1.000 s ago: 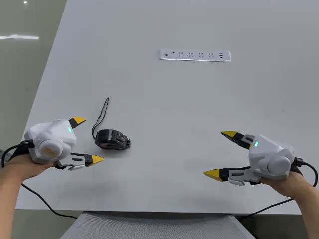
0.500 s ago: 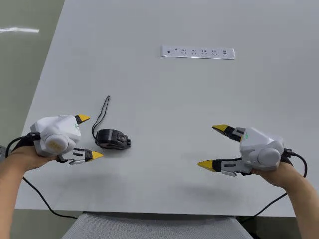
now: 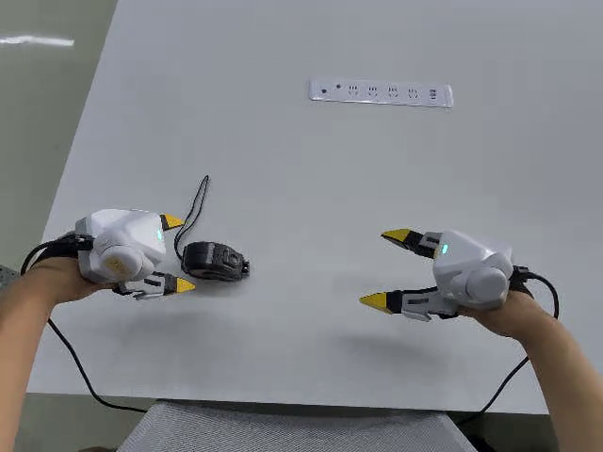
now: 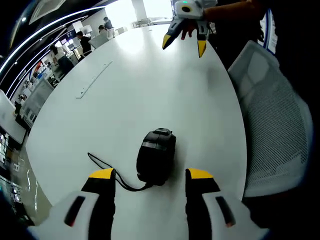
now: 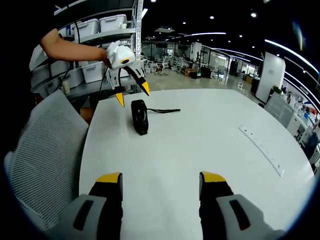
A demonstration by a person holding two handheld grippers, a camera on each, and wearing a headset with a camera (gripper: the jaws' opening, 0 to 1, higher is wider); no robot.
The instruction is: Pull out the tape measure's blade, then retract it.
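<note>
My left tongs are spread just left of the small black plastic tape measure; right tongs spread too. An off-centre pinch could skid it away.

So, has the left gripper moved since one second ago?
Yes. Judged against the tape measure, the left gripper has moved toward it. Its open tongs now almost bracket the near end of the black case, without touching it.

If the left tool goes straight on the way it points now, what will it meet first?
The tape measure. It lies on the table directly ahead of the left tool, in line with the gap between its open jaws, with nothing in between.
</note>
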